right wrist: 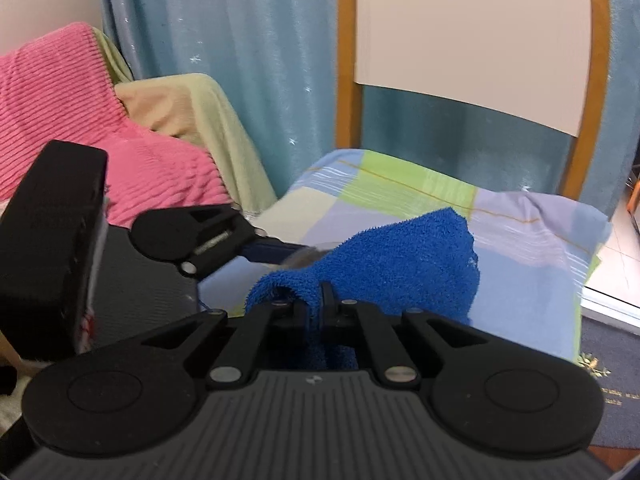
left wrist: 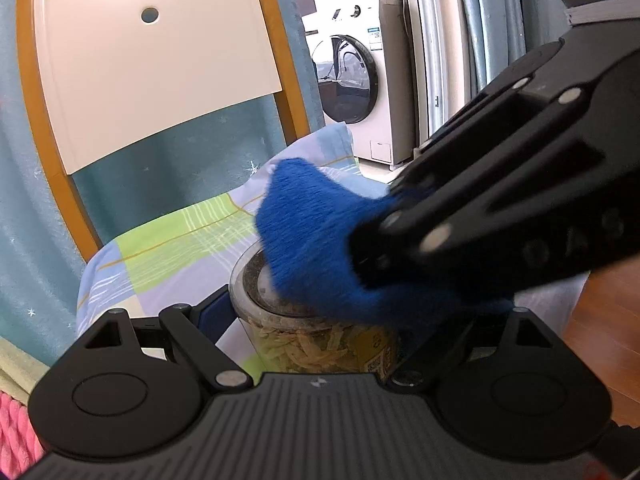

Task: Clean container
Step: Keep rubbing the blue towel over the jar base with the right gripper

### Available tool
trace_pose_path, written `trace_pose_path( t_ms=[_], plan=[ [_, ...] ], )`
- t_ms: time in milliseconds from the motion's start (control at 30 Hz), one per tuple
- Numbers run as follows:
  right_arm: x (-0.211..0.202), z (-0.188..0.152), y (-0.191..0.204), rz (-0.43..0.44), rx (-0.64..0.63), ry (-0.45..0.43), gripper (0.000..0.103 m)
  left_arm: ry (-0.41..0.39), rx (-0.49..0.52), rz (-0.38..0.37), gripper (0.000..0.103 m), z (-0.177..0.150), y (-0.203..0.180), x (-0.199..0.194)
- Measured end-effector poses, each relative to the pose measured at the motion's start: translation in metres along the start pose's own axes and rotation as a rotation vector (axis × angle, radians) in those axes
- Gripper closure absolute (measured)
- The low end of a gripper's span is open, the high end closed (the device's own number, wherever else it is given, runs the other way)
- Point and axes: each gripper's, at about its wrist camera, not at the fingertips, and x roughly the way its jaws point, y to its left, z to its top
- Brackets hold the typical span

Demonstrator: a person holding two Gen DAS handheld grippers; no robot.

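A clear round container (left wrist: 320, 346) with a grey lid (left wrist: 256, 280) and yellow contents stands upright between the fingers of my left gripper (left wrist: 332, 332), which is shut on its sides. My right gripper (left wrist: 372, 248) comes in from the right, shut on a blue terry cloth (left wrist: 312, 232) that lies pressed over the right part of the lid. In the right wrist view the right gripper (right wrist: 316, 304) pinches a fold of the cloth (right wrist: 400, 256). There the cloth hides nearly all of the container. One blue-padded left finger (right wrist: 268, 249) shows beside it.
The container is held over a chair seat covered by a checked blue and green cloth (left wrist: 180, 240). The white chair back (left wrist: 152, 60) rises behind it against a teal curtain (right wrist: 240, 60). A pink blanket (right wrist: 80, 120) lies to the left, and a washing machine (left wrist: 356, 80) stands far right.
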Motion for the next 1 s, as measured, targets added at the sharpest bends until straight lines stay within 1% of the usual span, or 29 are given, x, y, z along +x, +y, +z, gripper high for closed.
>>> trace_pose_path(
  t_ms=[167,233,300,433,467,567,733,800,867,933,1000],
  plan=[
    [0.011,0.002,-0.021,0.032,0.07,-0.049,0.102,0.023,-0.005,0.0,0.017,0.004,0.0,0.0],
    [0.008,0.0,-0.031,0.014,0.084,-0.059,0.102,0.029,-0.007,0.001,0.017,0.005,-0.002,0.0],
    [0.001,-0.003,-0.037,0.013,0.101,-0.05,0.102,0.034,-0.004,0.004,0.017,0.006,-0.004,0.0],
    [-0.011,-0.006,-0.028,0.038,0.072,-0.008,0.102,0.041,-0.004,0.011,0.017,0.007,-0.006,-0.001],
    [-0.013,-0.006,-0.023,0.051,0.059,0.0,0.1,0.042,-0.004,0.014,0.017,0.007,-0.007,-0.001],
    [-0.01,-0.006,-0.013,0.071,0.034,-0.002,0.099,0.048,-0.011,0.023,0.017,0.008,-0.006,-0.002],
    [0.007,0.003,-0.021,0.103,0.08,-0.027,0.1,0.06,-0.024,0.027,0.017,0.009,-0.003,-0.007],
    [0.011,0.005,-0.026,0.093,0.087,-0.038,0.102,0.064,-0.025,0.028,0.017,0.009,-0.002,-0.008],
    [0.01,0.005,-0.032,0.063,0.088,-0.046,0.102,0.067,-0.024,0.027,0.017,0.008,-0.001,-0.008],
    [0.006,0.003,-0.037,0.031,0.089,-0.046,0.102,0.067,-0.025,0.026,0.017,0.011,0.0,-0.003],
    [-0.001,0.0,-0.038,0.02,0.089,-0.037,0.102,0.067,-0.022,0.025,0.017,0.013,-0.001,0.001]
  ],
)
